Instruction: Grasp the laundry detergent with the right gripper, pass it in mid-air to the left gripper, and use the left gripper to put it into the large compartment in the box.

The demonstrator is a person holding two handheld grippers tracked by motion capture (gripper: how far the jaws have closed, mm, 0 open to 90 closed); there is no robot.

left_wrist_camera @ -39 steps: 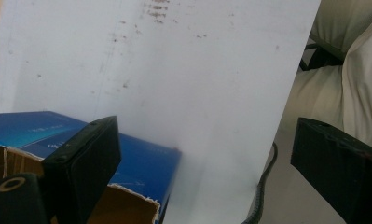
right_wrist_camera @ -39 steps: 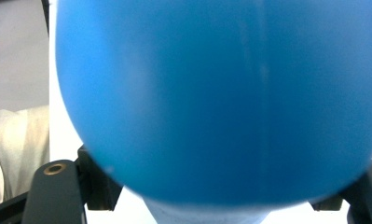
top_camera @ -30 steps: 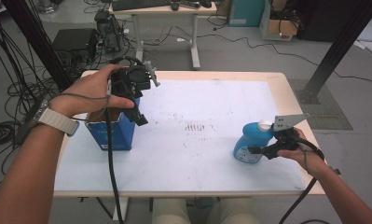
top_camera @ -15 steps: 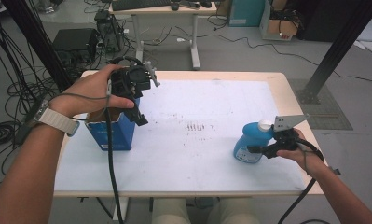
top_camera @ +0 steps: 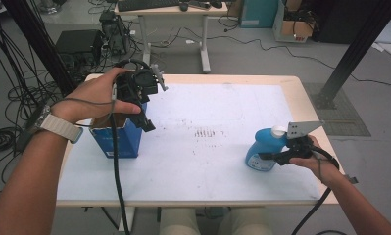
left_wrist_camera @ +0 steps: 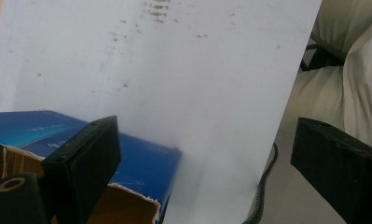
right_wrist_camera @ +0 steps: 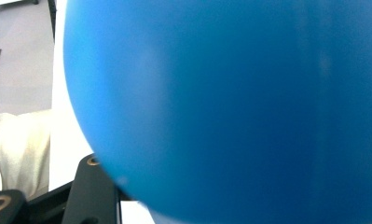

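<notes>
Cardboard box (top_camera: 115,139), blue outside and brown inside, stands open-topped at the left end of the white bench (top_camera: 207,161), near the front edge. Left gripper (top_camera: 143,110) hangs over the box's right rim, held by the left hand (top_camera: 97,95), its cable (top_camera: 117,186) dropping down across the box front and off the bench edge. In the left gripper view its two black fingers (left_wrist_camera: 83,163) stand wide apart with nothing between them; the torn box rim (left_wrist_camera: 127,198) lies below the nearer finger, bare bench surface beyond.

Mid-bench: a patch of small dark marks (top_camera: 205,132) on the white surface, well apart from both grippers.

Right end: blue bottle (top_camera: 262,149) with a white cap (top_camera: 279,130) lies tilted on the bench near the front right corner, cap end toward the far right. Right gripper (top_camera: 264,156), held in the right hand (top_camera: 313,161), comes at it level from the right, grey three-cornered plate (top_camera: 303,128) on top. Its fingers have just been closing and now sit at the bottle's body. In the right gripper view the blue bottle wall (right_wrist_camera: 230,107) sits right up against the camera, blurred, one black finger (right_wrist_camera: 93,191) showing at the lower left, pressed against the bottle. Reads as a closed grip on the bottle, which rests on the bench.
</notes>
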